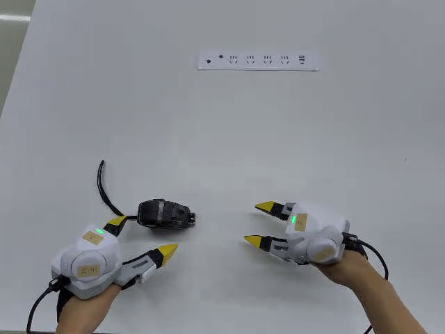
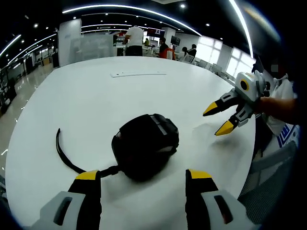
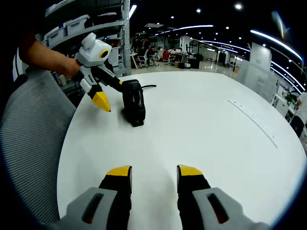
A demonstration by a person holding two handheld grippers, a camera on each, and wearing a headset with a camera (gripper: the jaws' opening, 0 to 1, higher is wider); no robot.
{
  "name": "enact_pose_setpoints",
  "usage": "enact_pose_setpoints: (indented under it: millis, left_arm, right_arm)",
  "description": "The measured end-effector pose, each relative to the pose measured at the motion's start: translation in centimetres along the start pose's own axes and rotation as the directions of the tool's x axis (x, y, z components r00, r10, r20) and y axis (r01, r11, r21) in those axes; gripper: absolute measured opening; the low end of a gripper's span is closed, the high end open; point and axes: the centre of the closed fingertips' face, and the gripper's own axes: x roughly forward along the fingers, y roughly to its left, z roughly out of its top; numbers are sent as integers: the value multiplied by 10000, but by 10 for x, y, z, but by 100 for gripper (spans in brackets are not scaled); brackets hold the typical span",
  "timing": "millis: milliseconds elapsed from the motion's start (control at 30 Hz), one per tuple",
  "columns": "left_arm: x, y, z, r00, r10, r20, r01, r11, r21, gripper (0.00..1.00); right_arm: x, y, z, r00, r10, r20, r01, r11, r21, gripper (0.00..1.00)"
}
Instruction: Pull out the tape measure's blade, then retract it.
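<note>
The left gripper (image 1: 142,235) rests low on the white table (image 1: 208,139), its 2 jaws spread. The black tape measure (image 1: 165,213) lies just ahead of the yellow tips, its strap (image 1: 101,184) trailing left. Further right, the right gripper (image 1: 259,223) sits apart, jaws spread, holding nothing.

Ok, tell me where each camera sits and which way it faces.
Head view: on the headset, facing down at the table; both arms show.
Left gripper view: on the left gripper, facing the tape measure beyond its open jaws.
Right gripper view: on the right gripper, facing the left gripper across the table.
Shared: the tape measure.
</note>
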Motion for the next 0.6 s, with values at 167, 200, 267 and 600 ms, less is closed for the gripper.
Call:
enact_pose_setpoints:
  millis: [167, 200, 267, 600]
  left_arm:
    - [-7, -4, -4, 9993, -371, 18, 370, 9985, 394, 69]
    - [-8, -4, -5, 9990, -443, -6, 442, 9979, 472, 69]
    - [-11, -6, -7, 9983, -588, -12, 587, 9955, 748, 69]
    - [-30, -9, -6, 9918, -1132, 597, 1024, 9818, 1597, 71]
  right_arm:
    - [-17, 1, -7, 9994, -343, 75, 342, 9993, 182, 37]
    - [-20, 0, -8, 9991, -417, 98, 415, 9988, 249, 37]
    - [-26, 0, -12, 9983, -575, 130, 571, 9978, 349, 38]
    - [-49, 6, -23, 9943, -992, 388, 947, 9902, 1030, 45]
